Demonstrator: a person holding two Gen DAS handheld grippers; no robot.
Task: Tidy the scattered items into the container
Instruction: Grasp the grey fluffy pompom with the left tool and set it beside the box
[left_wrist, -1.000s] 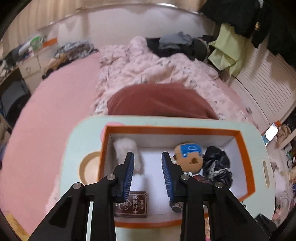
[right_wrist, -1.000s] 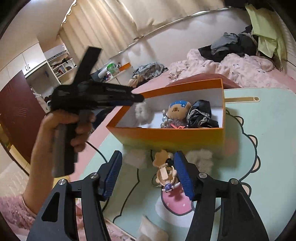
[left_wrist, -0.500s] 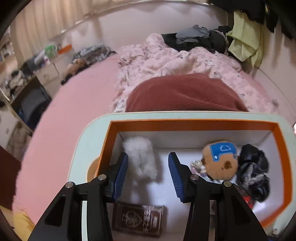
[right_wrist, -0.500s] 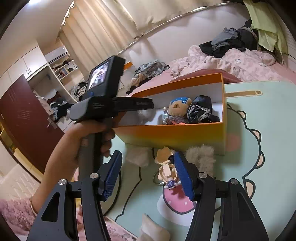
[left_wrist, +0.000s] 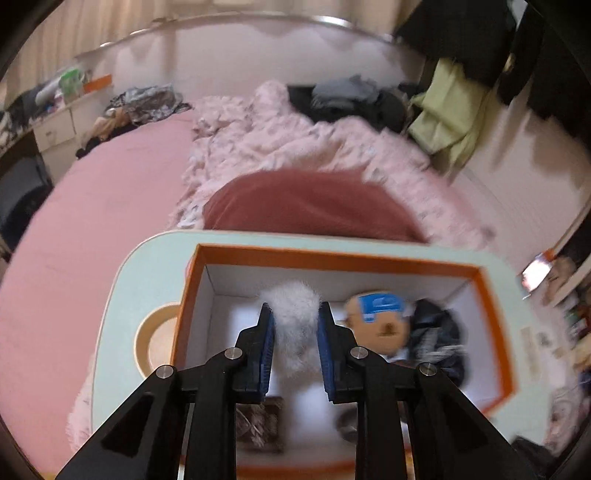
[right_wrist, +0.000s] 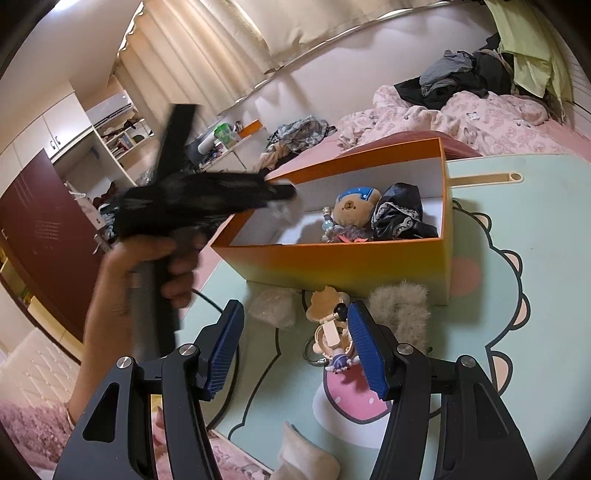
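Observation:
The orange box (left_wrist: 332, 258) stands on the mint lap table (left_wrist: 147, 280). My left gripper (left_wrist: 293, 317) hangs over the box's left half. Its jaws are closing, and the blue pads press the sides of a white fluffy ball (left_wrist: 295, 332). A bear toy (left_wrist: 380, 321), black lace cloth (left_wrist: 432, 332) and a dark card pack (left_wrist: 258, 424) lie inside. My right gripper (right_wrist: 295, 314) is open in front of the box (right_wrist: 332, 262). A doll keychain (right_wrist: 330, 328) and a clear crumpled bag (right_wrist: 273, 306) lie between its fingers, untouched. A grey fluffy piece (right_wrist: 399, 310) lies beside its right finger.
A person's hand (right_wrist: 147, 266) holds the blurred left gripper (right_wrist: 284, 192) over the box's left end. A beige soft item (right_wrist: 306, 458) lies at the table's near edge. A round cup recess (left_wrist: 155, 339) is left of the box. Behind the table are a dark red cushion (left_wrist: 306, 206) and a pink bed.
My left gripper opened wider, moved over the white fluffy ball in the box and closed on it. The right gripper has stayed still.

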